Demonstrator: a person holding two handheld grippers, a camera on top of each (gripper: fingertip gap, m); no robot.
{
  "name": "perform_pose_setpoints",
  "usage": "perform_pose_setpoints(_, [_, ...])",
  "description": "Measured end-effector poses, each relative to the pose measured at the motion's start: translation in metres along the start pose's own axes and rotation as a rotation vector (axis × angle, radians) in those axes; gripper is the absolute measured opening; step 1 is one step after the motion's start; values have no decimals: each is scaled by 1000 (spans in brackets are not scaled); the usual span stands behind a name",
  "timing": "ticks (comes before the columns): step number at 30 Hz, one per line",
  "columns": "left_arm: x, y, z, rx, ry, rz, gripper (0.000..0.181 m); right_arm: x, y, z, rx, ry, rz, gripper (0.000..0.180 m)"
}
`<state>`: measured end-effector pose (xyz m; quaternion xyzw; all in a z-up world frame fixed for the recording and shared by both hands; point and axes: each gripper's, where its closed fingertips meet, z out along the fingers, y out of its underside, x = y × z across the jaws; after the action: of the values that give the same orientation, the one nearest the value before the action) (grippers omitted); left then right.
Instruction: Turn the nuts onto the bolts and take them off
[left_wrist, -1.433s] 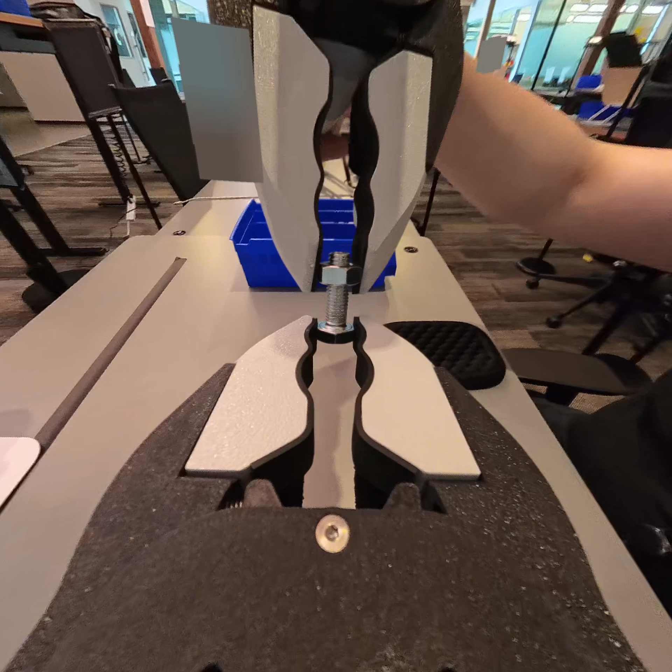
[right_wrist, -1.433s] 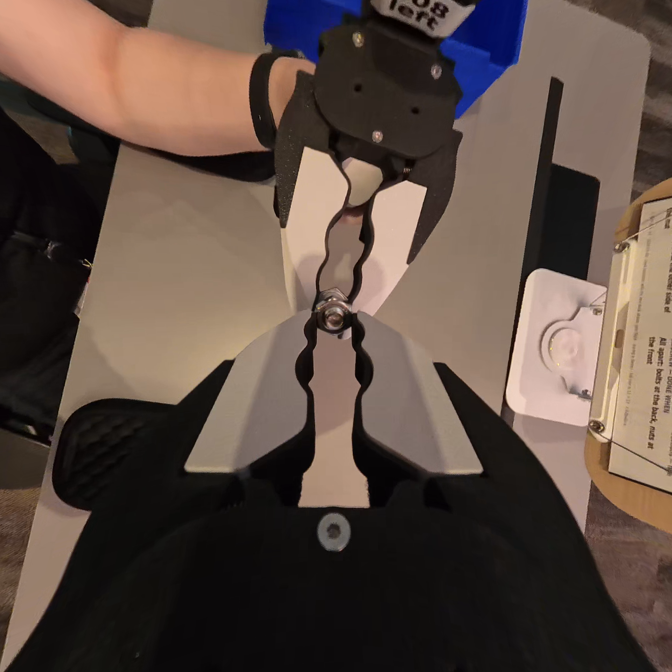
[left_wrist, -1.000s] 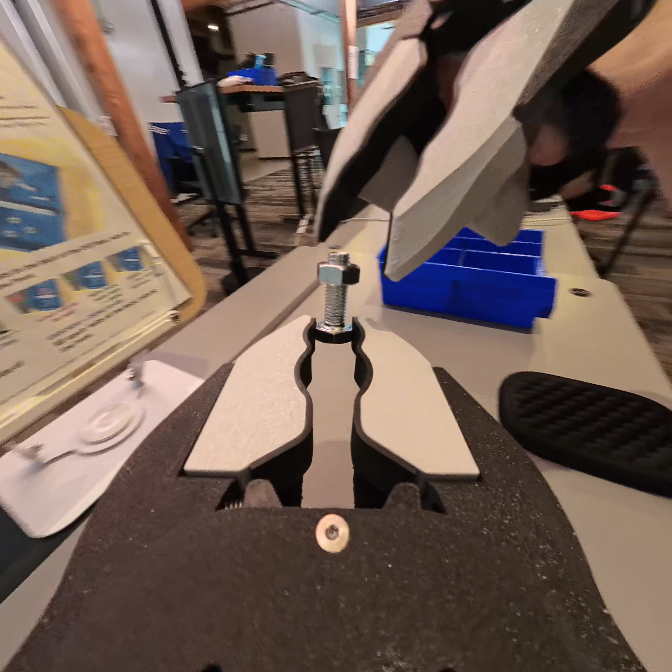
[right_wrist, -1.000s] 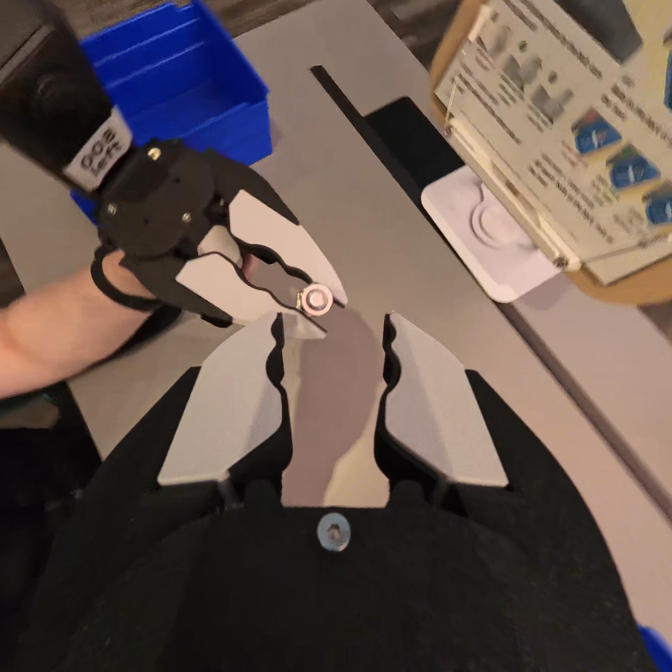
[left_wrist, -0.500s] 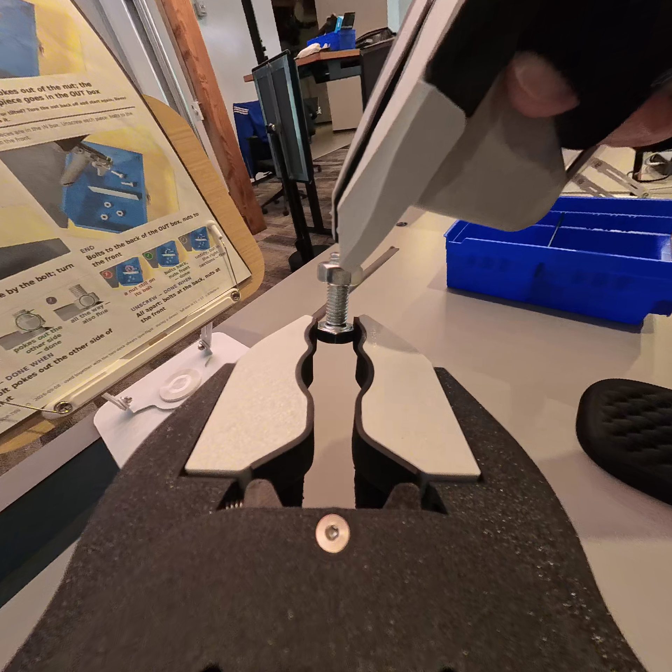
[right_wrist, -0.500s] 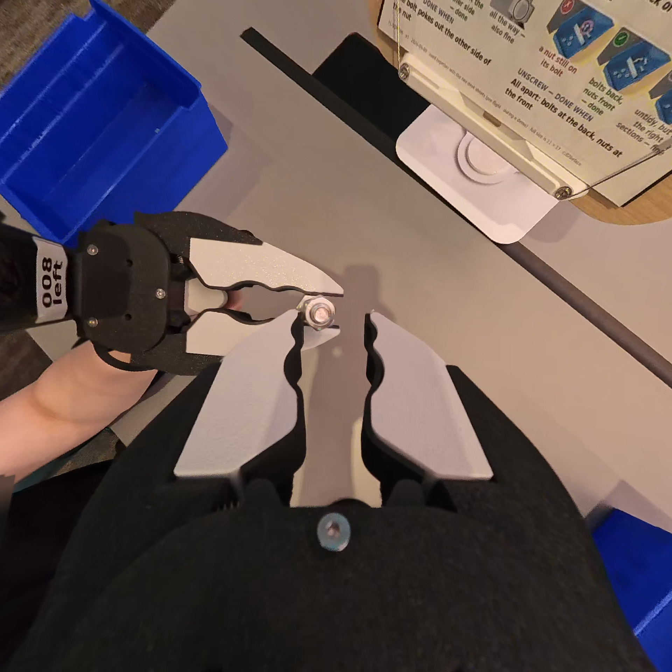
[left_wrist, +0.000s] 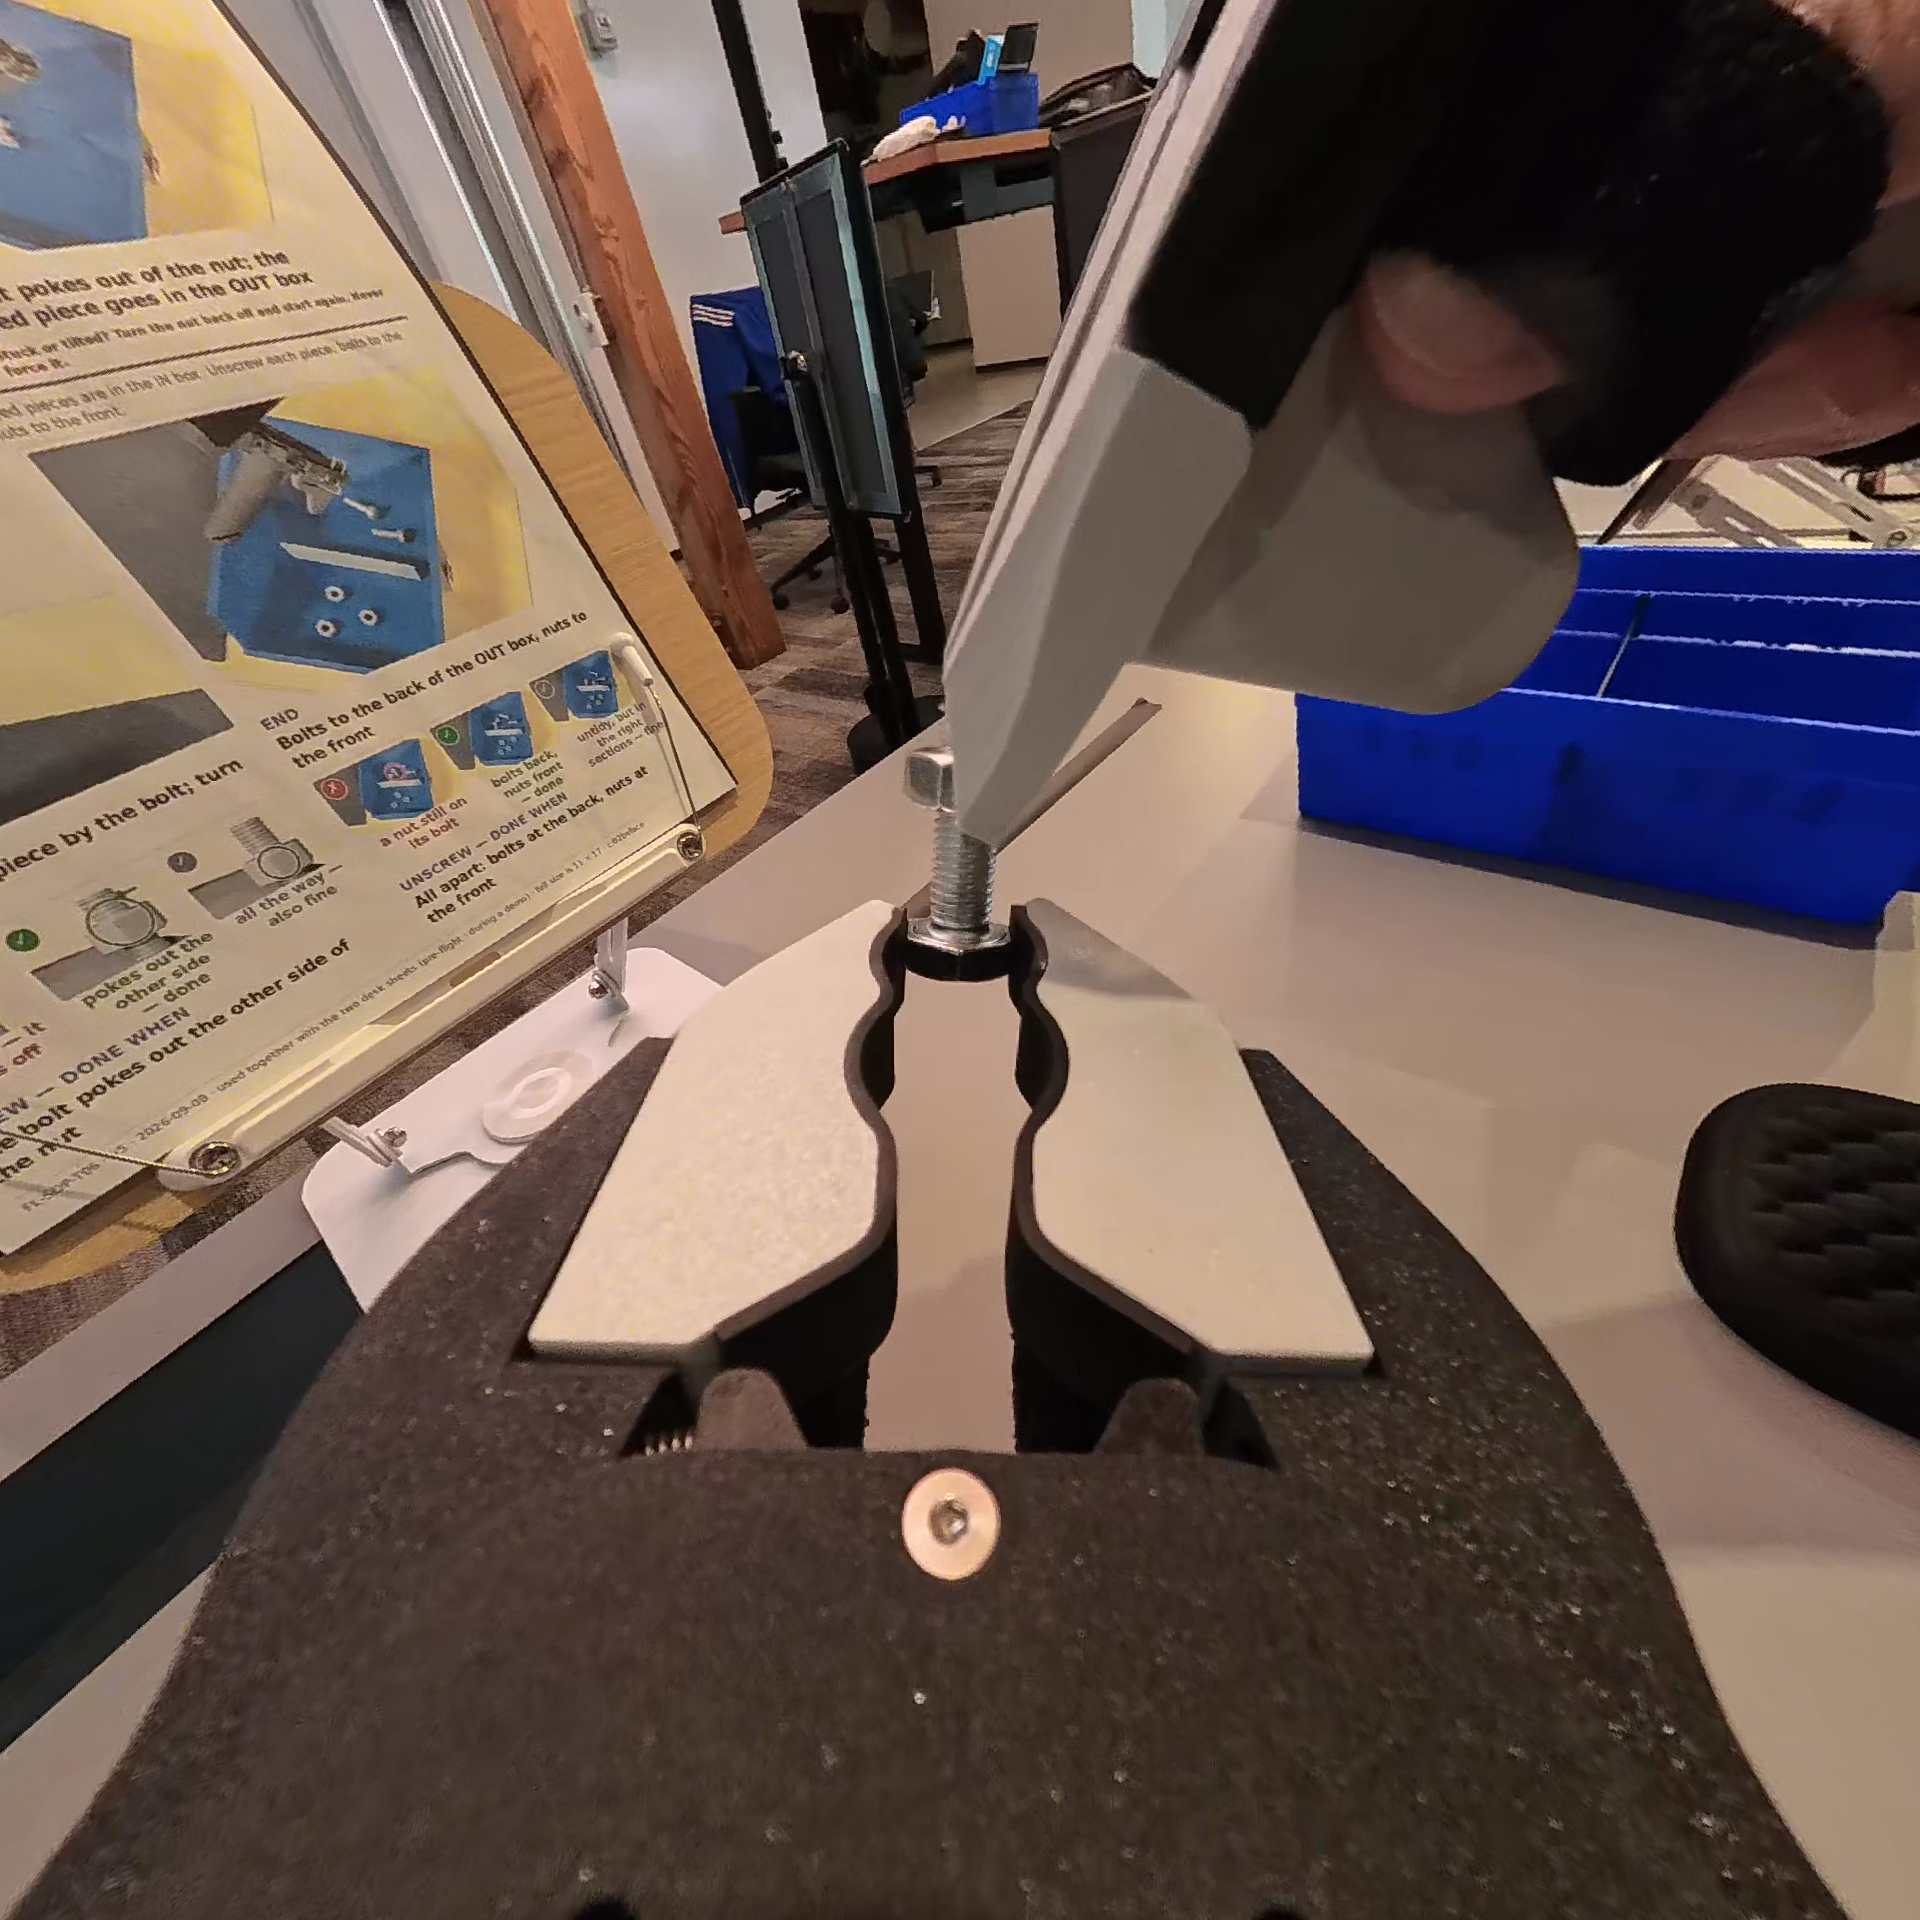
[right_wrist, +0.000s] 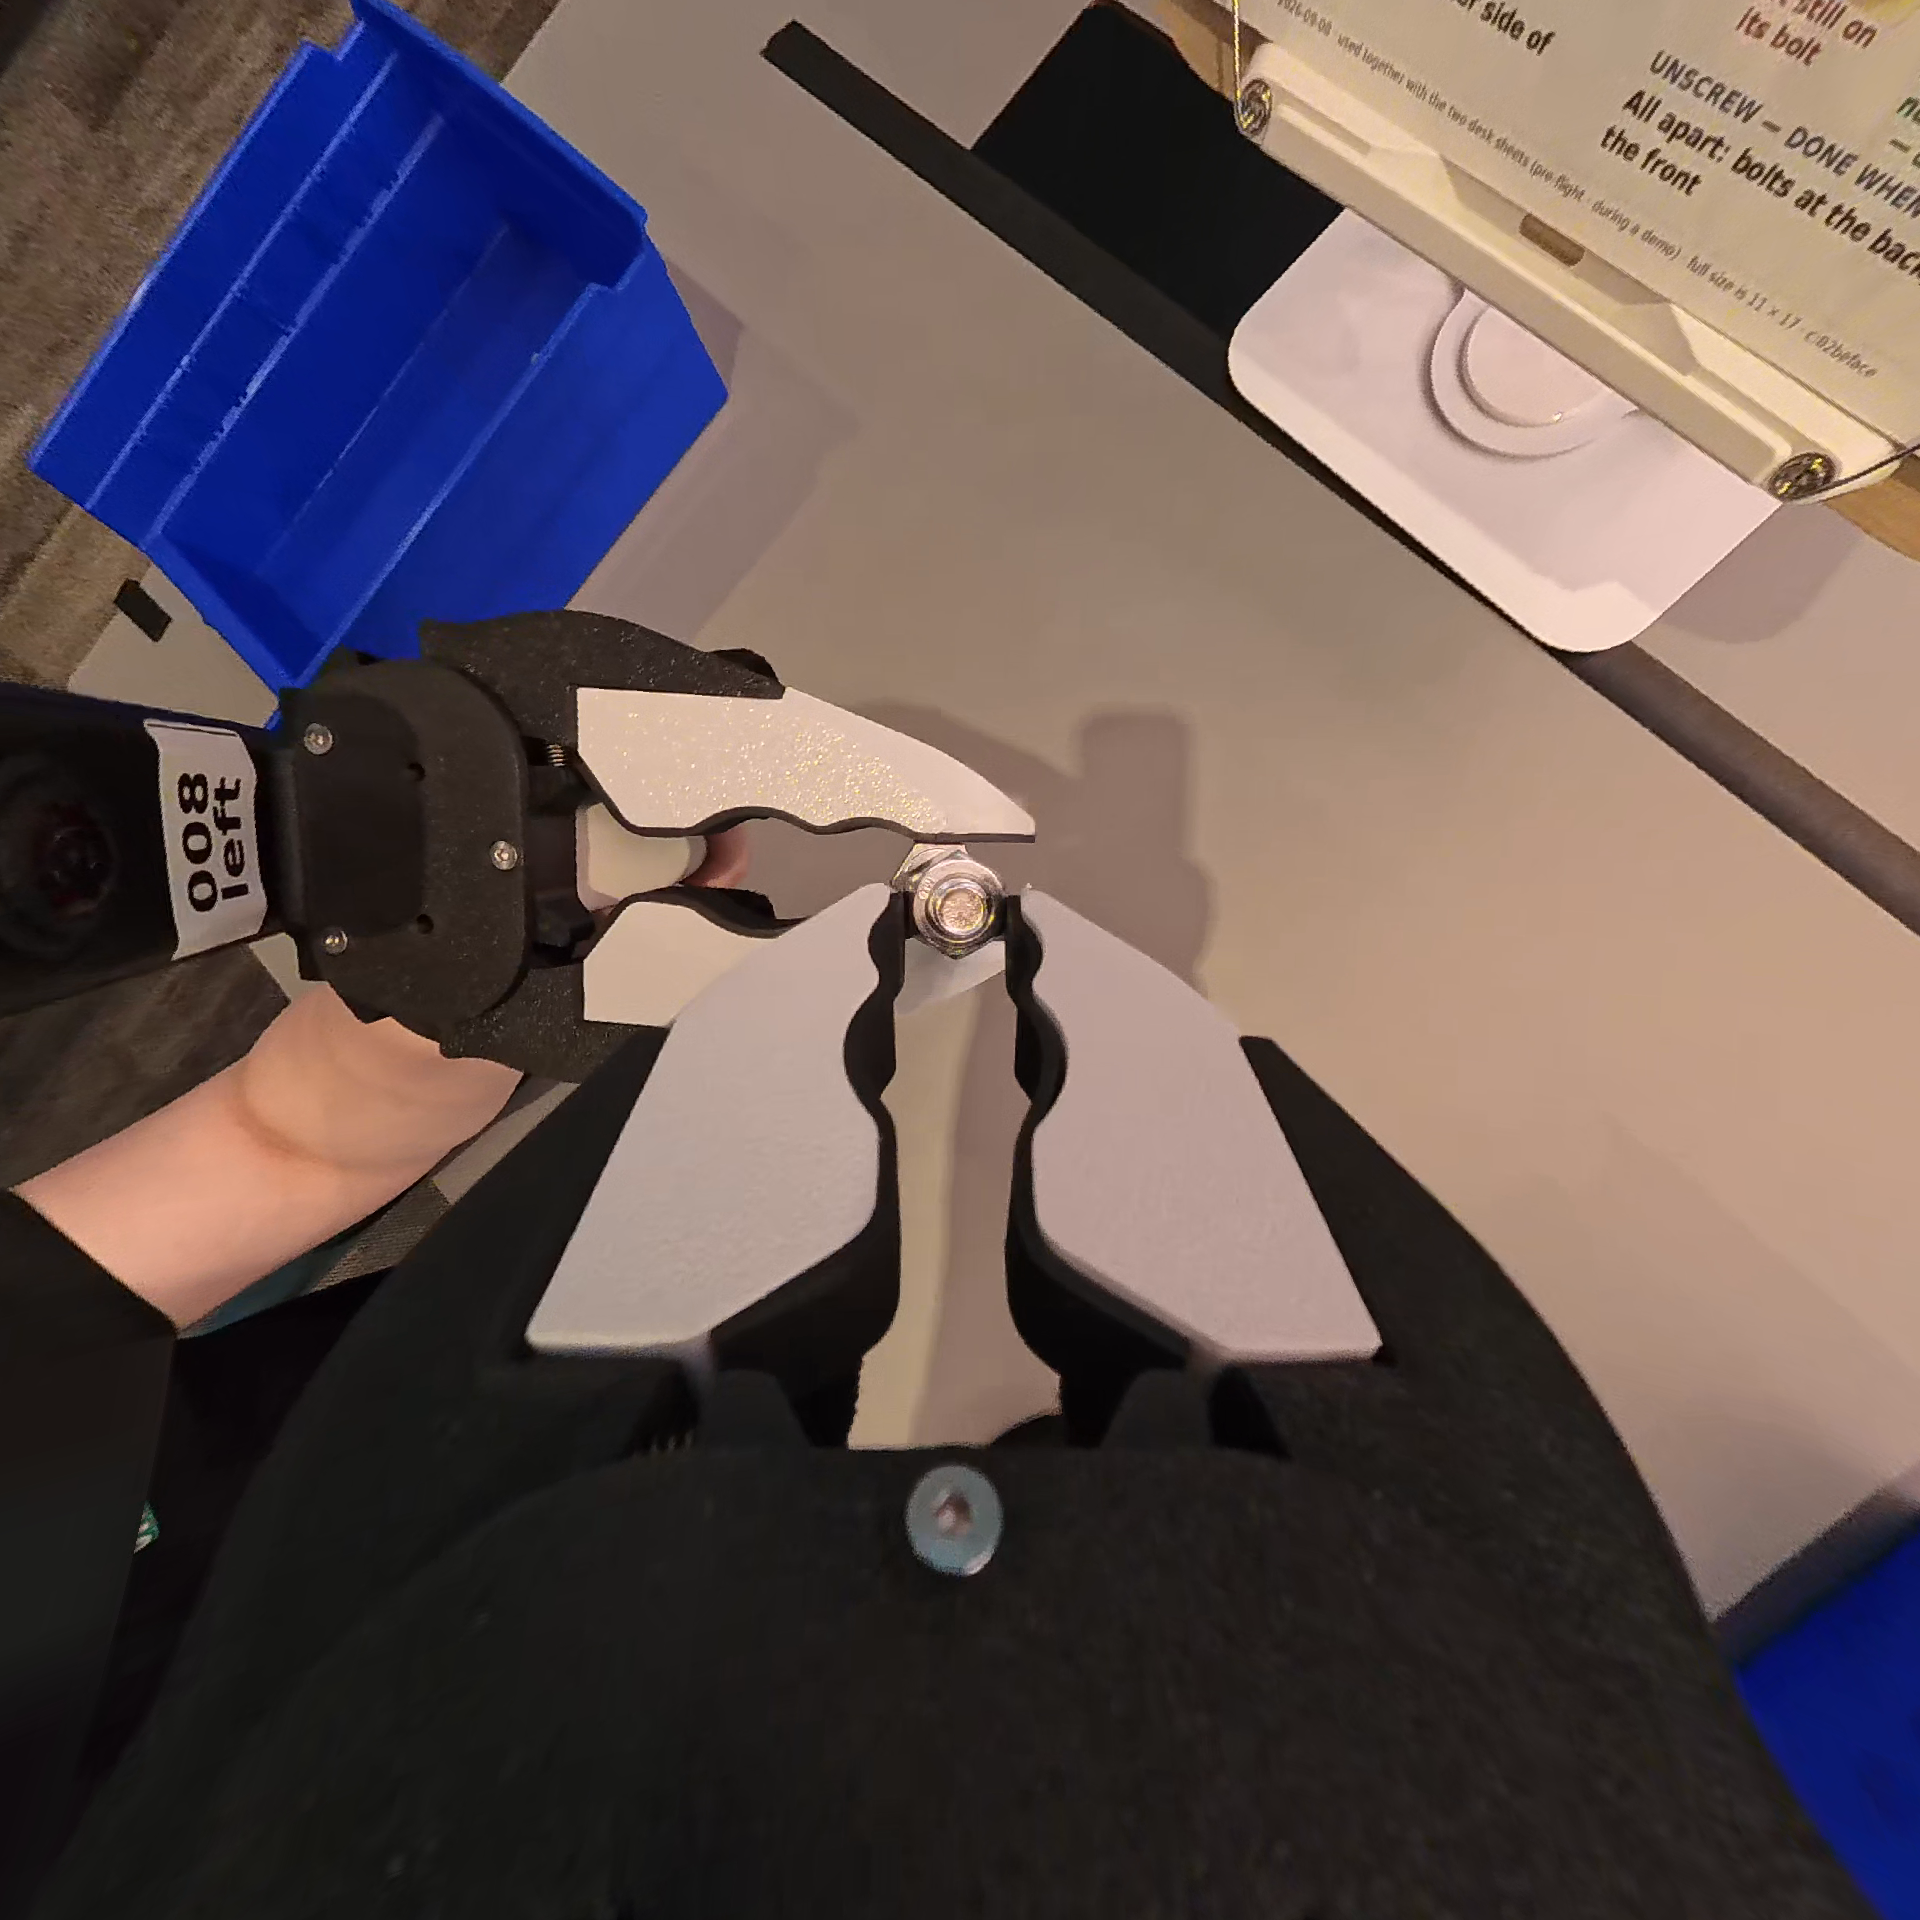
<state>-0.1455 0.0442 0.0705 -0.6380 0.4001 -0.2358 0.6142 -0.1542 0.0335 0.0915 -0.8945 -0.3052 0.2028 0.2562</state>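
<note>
**Now: both ends gripped, over mid-bench**

Left gripper (left_wrist: 958, 927) nearly closed, tips pinching the hex head of the bolt (left_wrist: 961, 883), shank upright. Right gripper (right_wrist: 954, 902) coming down from above, narrowed onto the nut (left_wrist: 927, 777) at the top of the thread, both tips apparently touching its flats. Held over the bench (left_wrist: 1351, 1039), well in from its edges, between the bin (right_wrist: 364, 343) and the board (left_wrist: 312, 623).

Likely small, rigid, light steel: smooth and slippery, easy to cam out. Best gripped flat-on-flat across opposite hex faces, not corners. Worth keeping the axes in line; tilt risks binding the thread.
</note>
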Motion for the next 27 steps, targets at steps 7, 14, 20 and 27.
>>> perform_pose_setpoints(7, [12,-1,-2,8,107,-12,18,-2,7,-4,-51,-32,-227,17])
perform_pose_setpoints(14, [48,-3,-13,15,399,-30,18,-13,32,-17,-80,-135,-769,17])
perform_pose_setpoints(20, [78,3,-27,-13,658,-77,18,-22,61,-22,-97,-250,-1020,17])
perform_pose_setpoints(27, [70,-3,-23,26,598,-83,18,-21,52,-23,-18,-216,-961,37])
